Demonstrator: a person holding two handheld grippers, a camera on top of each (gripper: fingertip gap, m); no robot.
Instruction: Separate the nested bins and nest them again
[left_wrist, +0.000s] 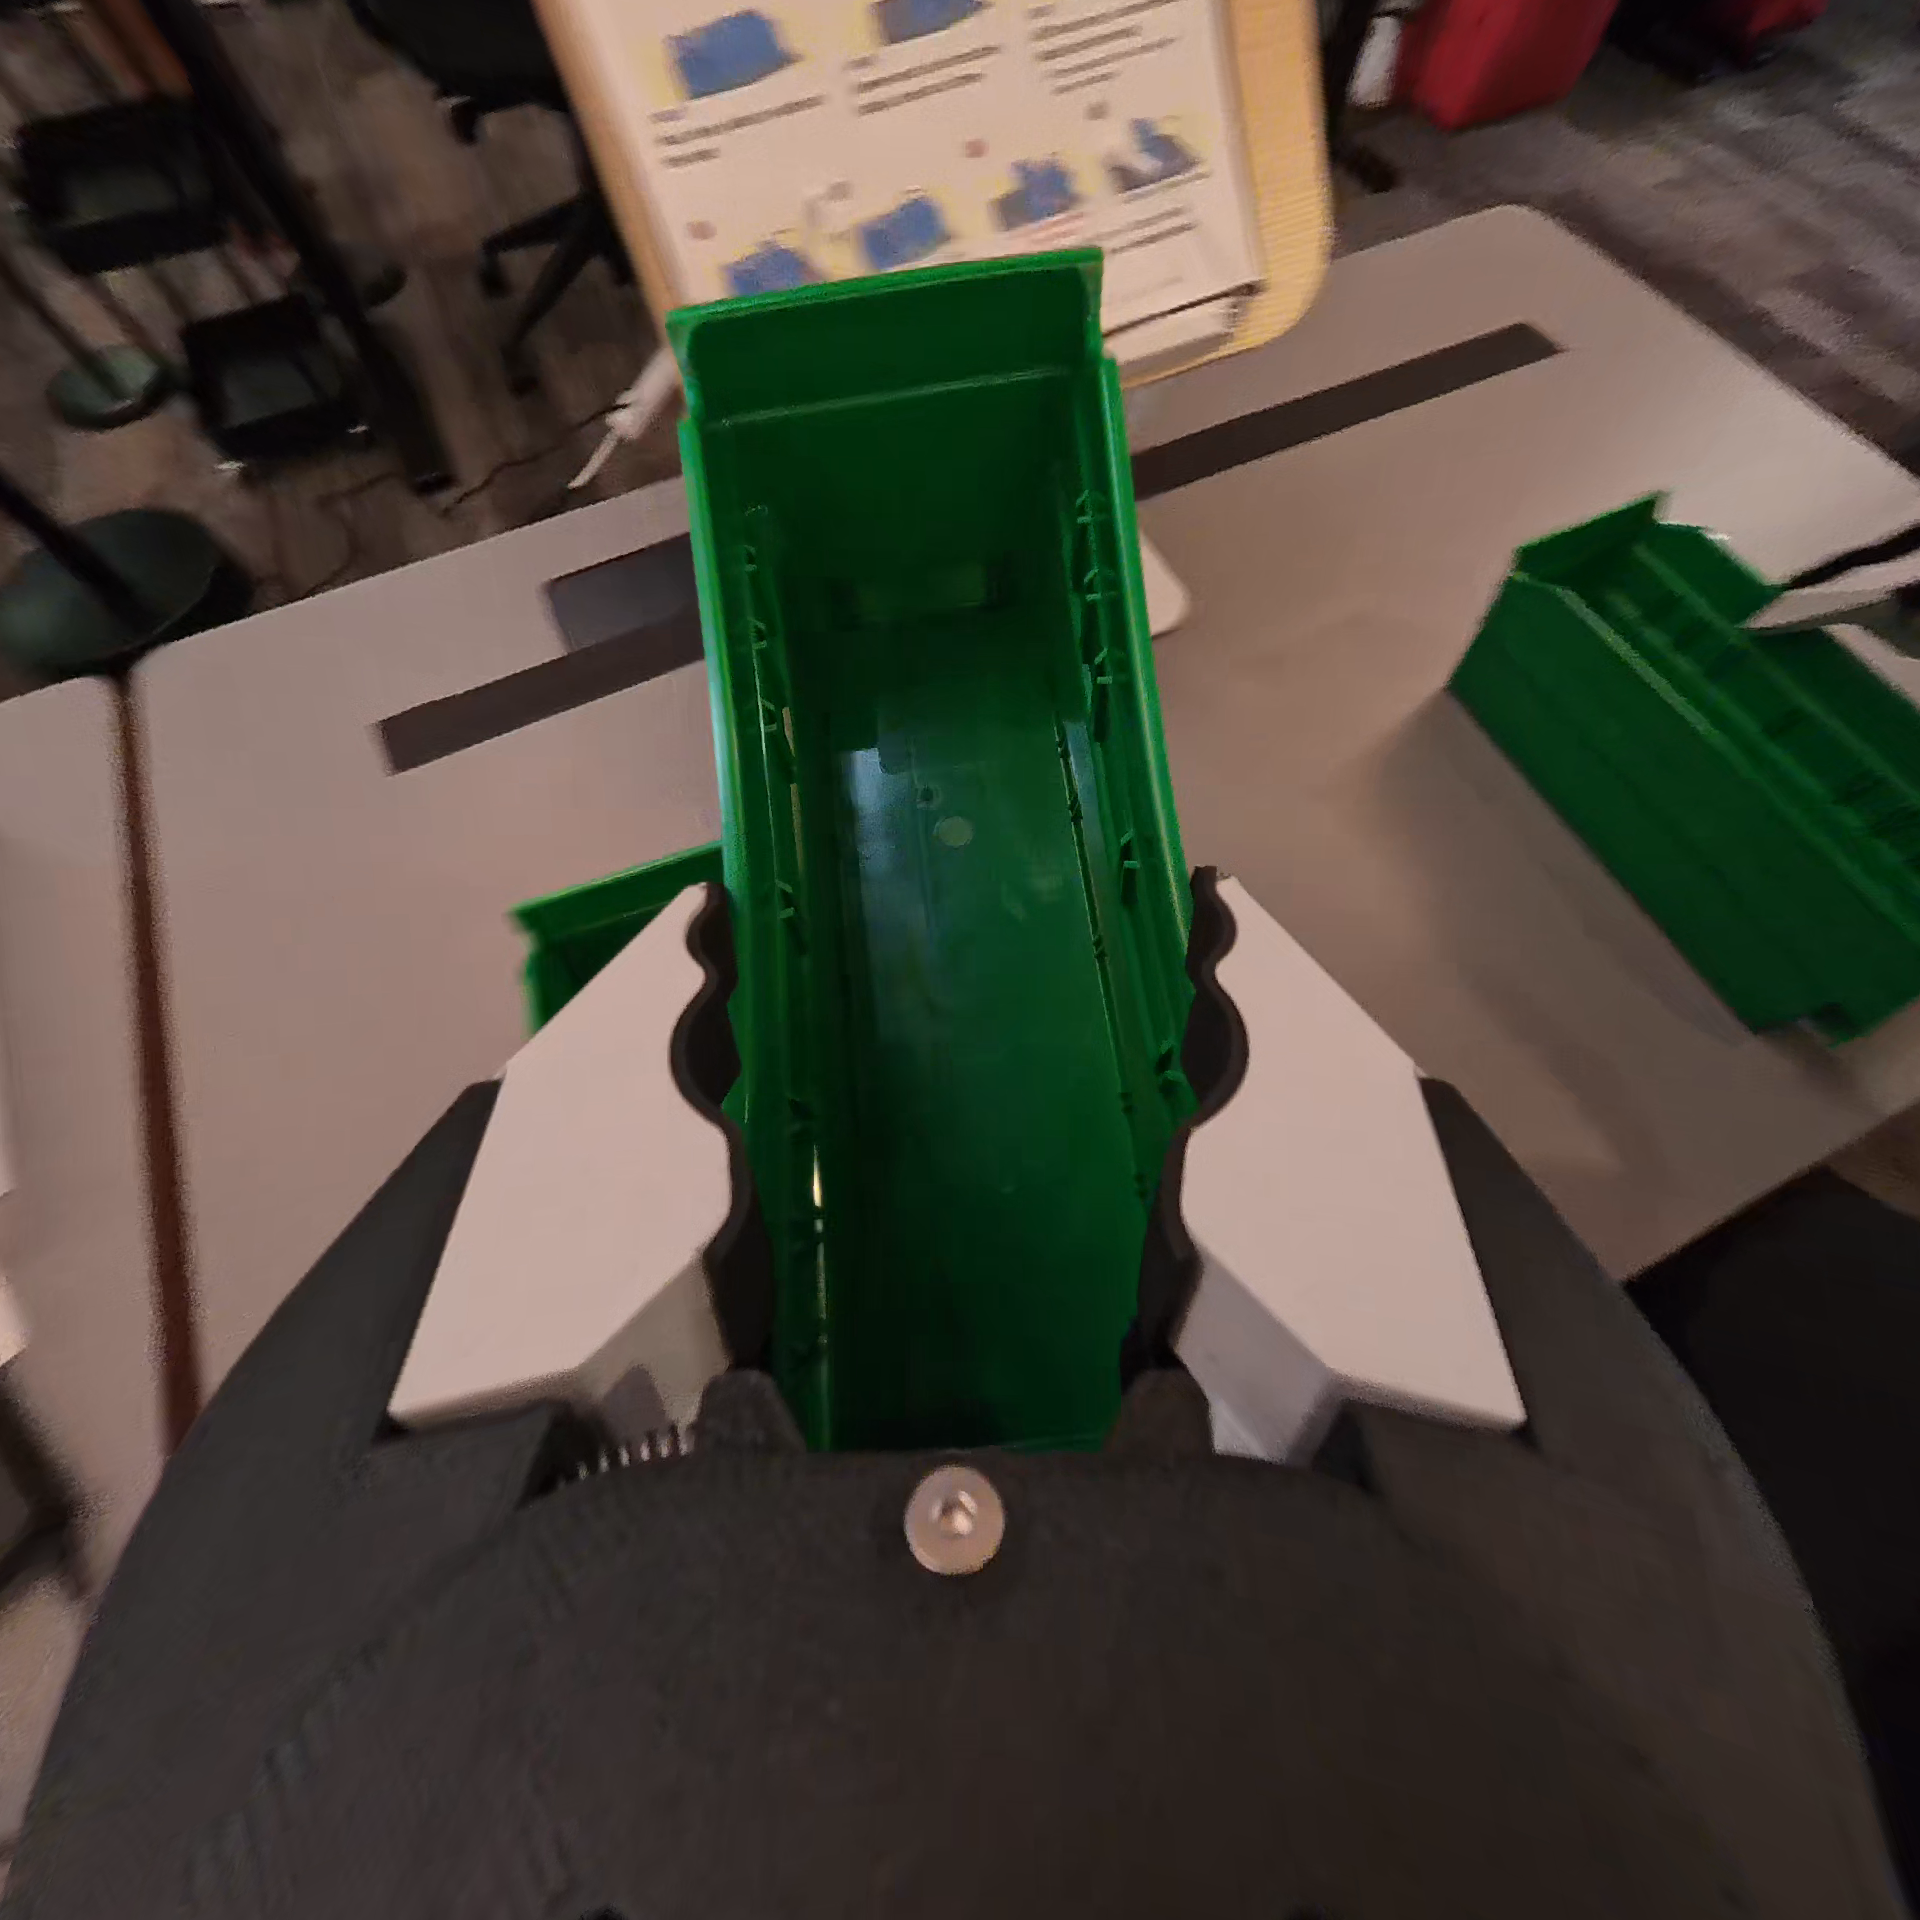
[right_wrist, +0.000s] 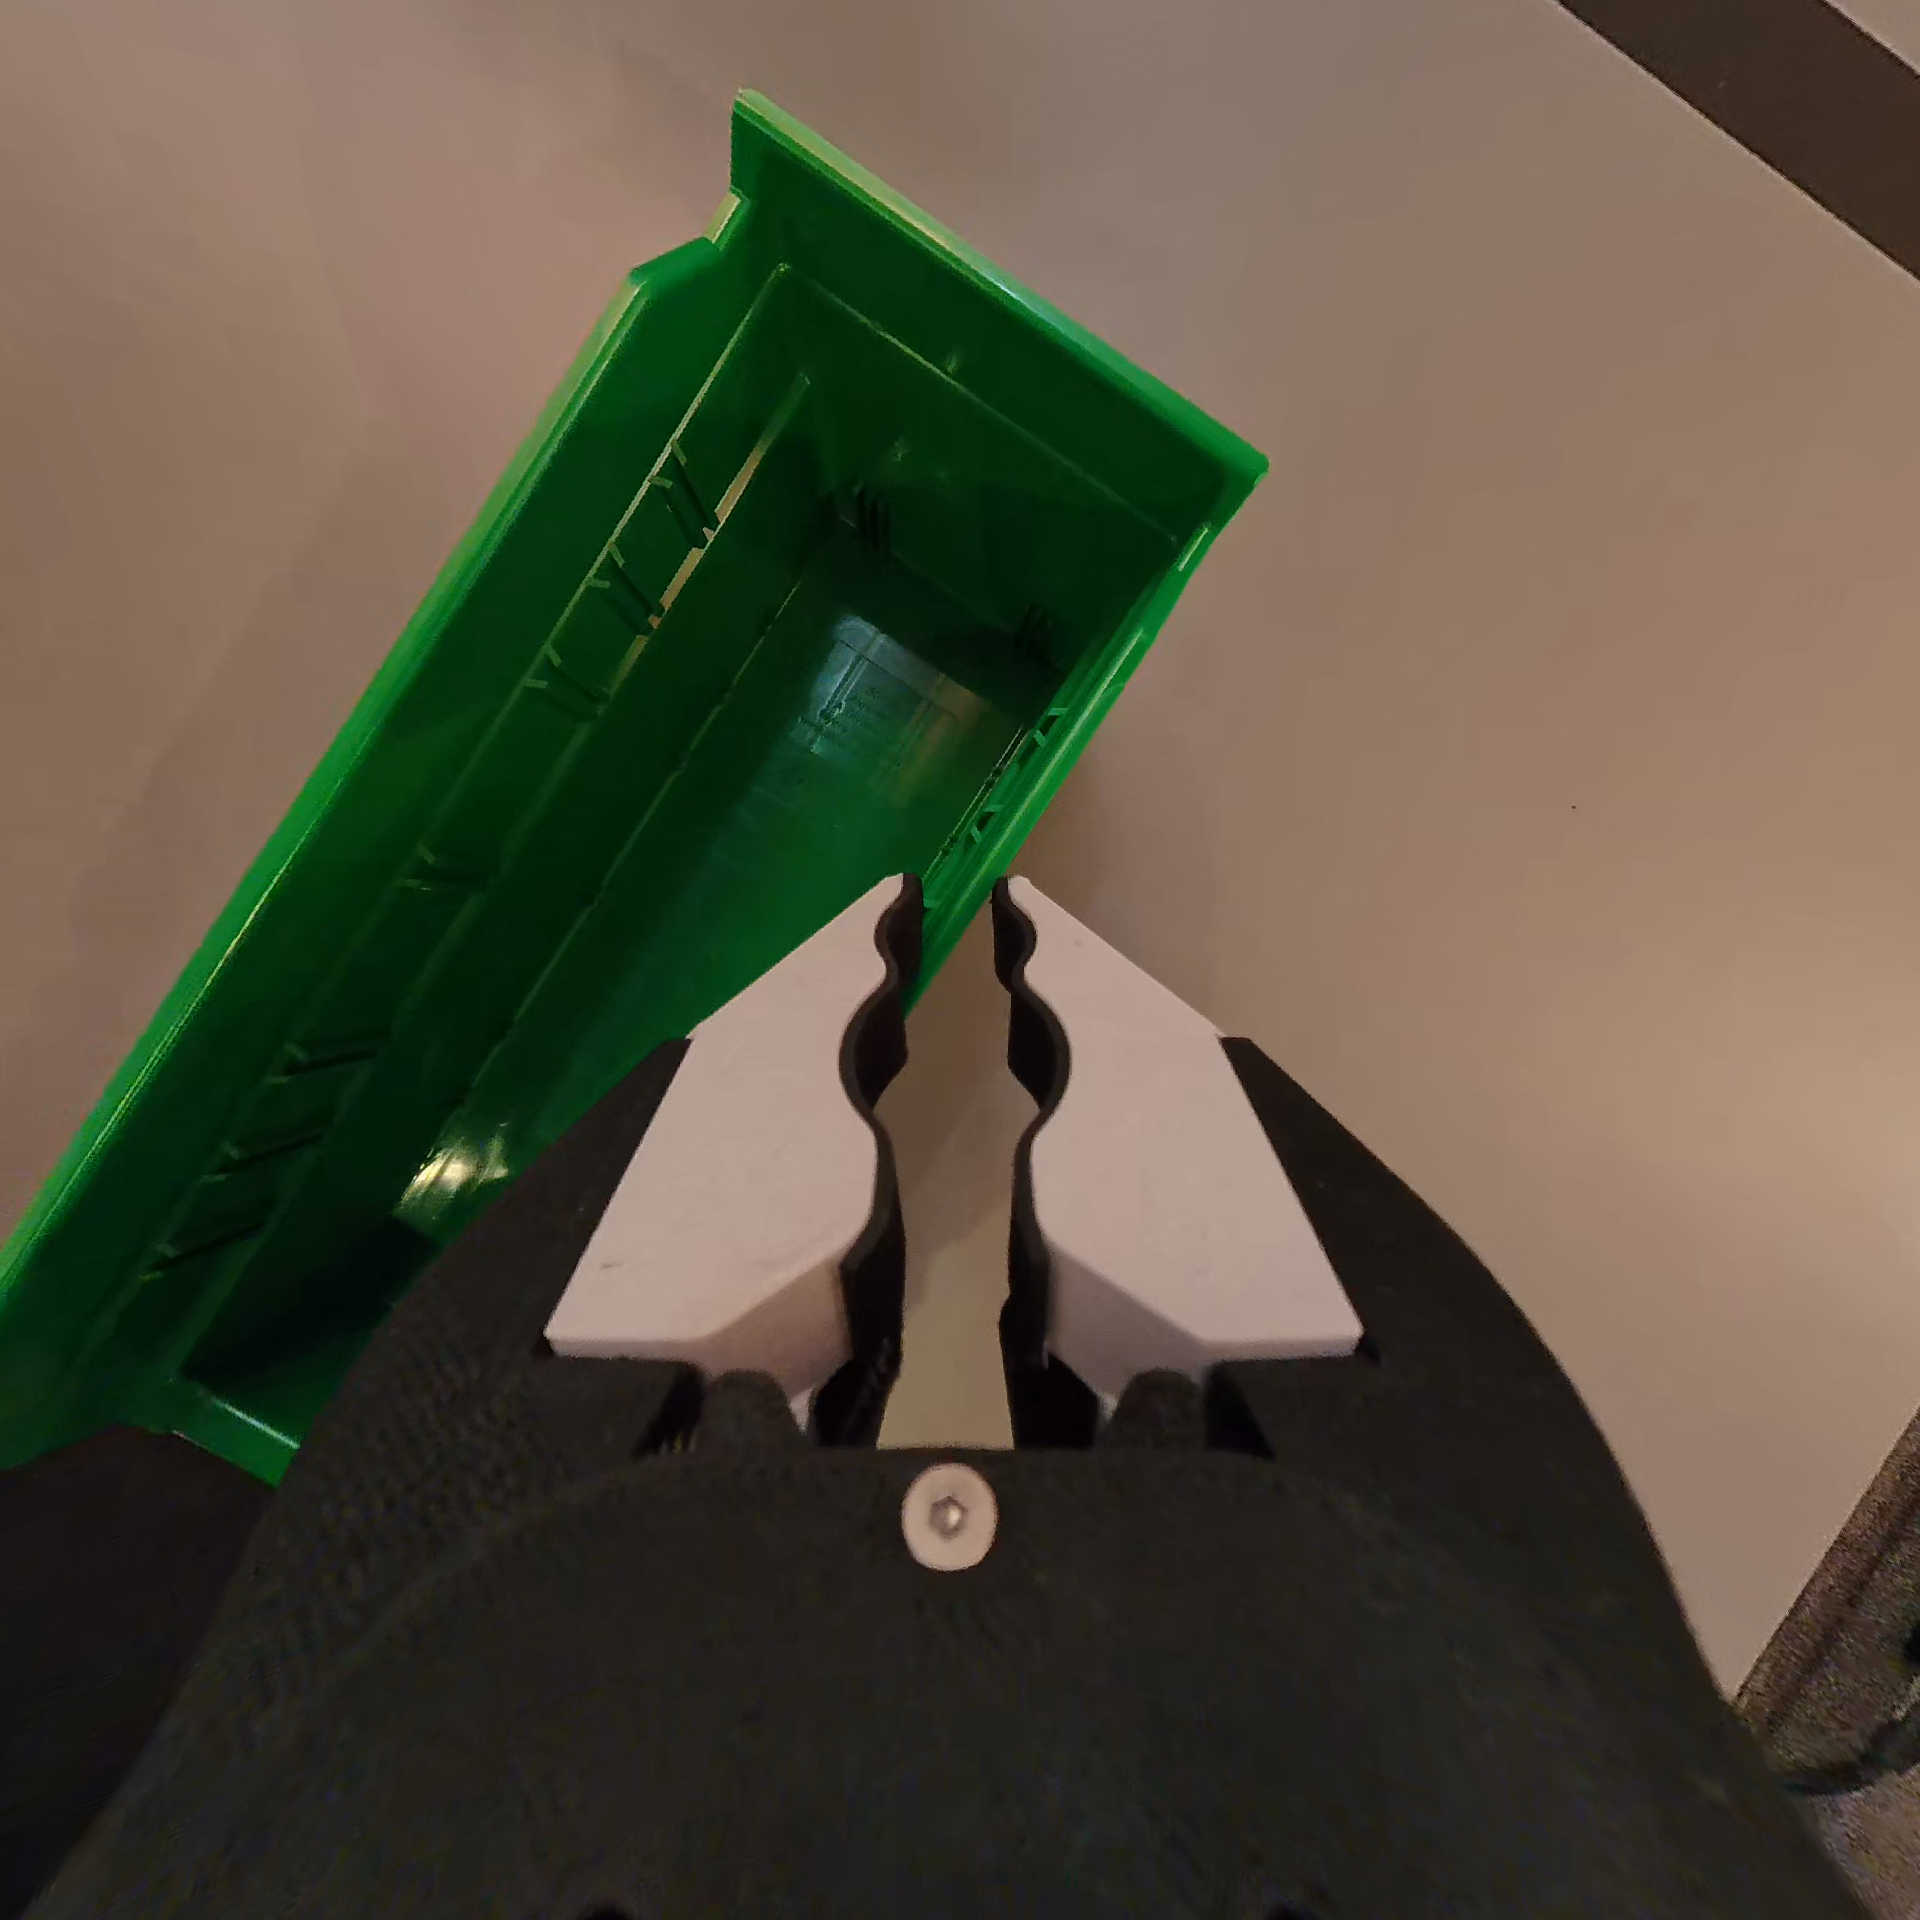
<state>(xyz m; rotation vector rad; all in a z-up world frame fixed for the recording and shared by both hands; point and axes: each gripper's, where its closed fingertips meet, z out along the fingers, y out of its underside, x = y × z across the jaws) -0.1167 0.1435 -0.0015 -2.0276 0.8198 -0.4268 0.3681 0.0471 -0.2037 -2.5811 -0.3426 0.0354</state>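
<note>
Already the bins are apart: the left gripper (left_wrist: 961, 1039) clamps one bin (left_wrist: 914, 727) aloft, a second bin (right_wrist: 665, 790) lies on the table (right_wrist: 1507, 779) by the right gripper (right_wrist: 956, 914), fingers slightly apart, empty. Re-nesting remains.

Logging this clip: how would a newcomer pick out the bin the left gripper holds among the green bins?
Start at the grey table in the left wrist view. Three green bins show there; the held bin is the centre one, clamped across its width in the left gripper. Unlike the others, it is lifted, far end raised.
</note>
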